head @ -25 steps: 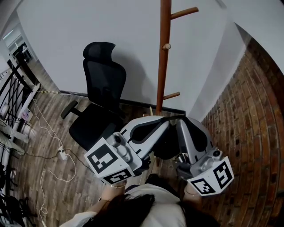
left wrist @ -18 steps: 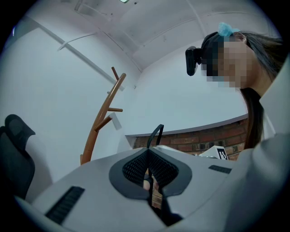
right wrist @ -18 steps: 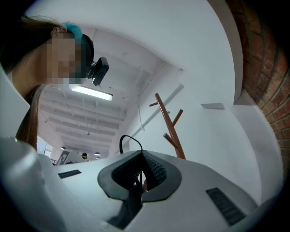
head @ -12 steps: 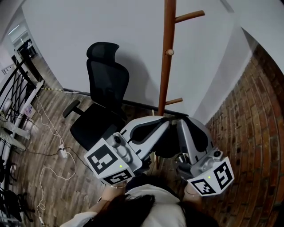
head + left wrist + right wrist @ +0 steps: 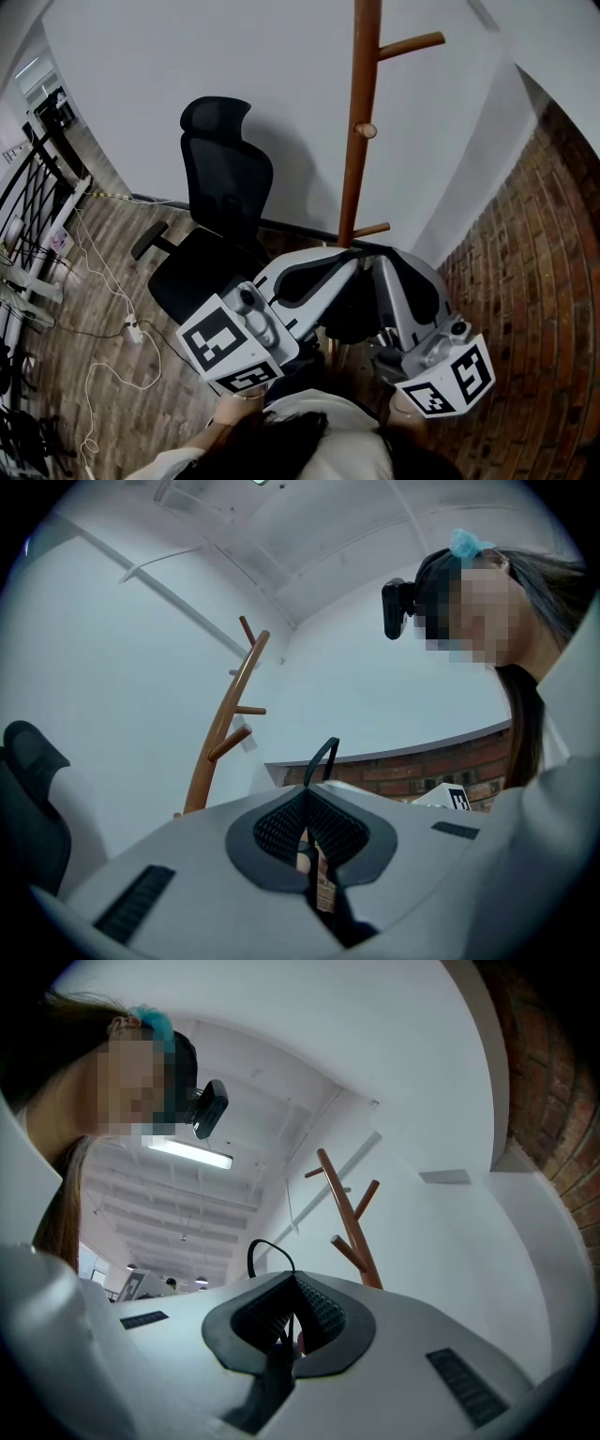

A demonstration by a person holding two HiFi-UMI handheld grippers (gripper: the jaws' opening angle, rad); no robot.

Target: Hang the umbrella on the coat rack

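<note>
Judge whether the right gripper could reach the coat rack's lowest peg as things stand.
Probably yes: the lowest peg sticks out just past the right gripper, with nothing visible between them. Its jaws are shut on a black strap loop.

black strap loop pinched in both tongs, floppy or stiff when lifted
Probably floppy: the strap loop is a thin band, curving differently above the left tongs and the right tongs. Likely light; it may collapse unless spread for a coat rack peg.

No readable text, brand or number anywhere. Only black-and-white square markers on the left gripper (image 5: 351, 264) cube (image 5: 230, 342) and the right gripper (image 5: 382, 264) cube (image 5: 445, 380). They are patterns, not characters.
</note>
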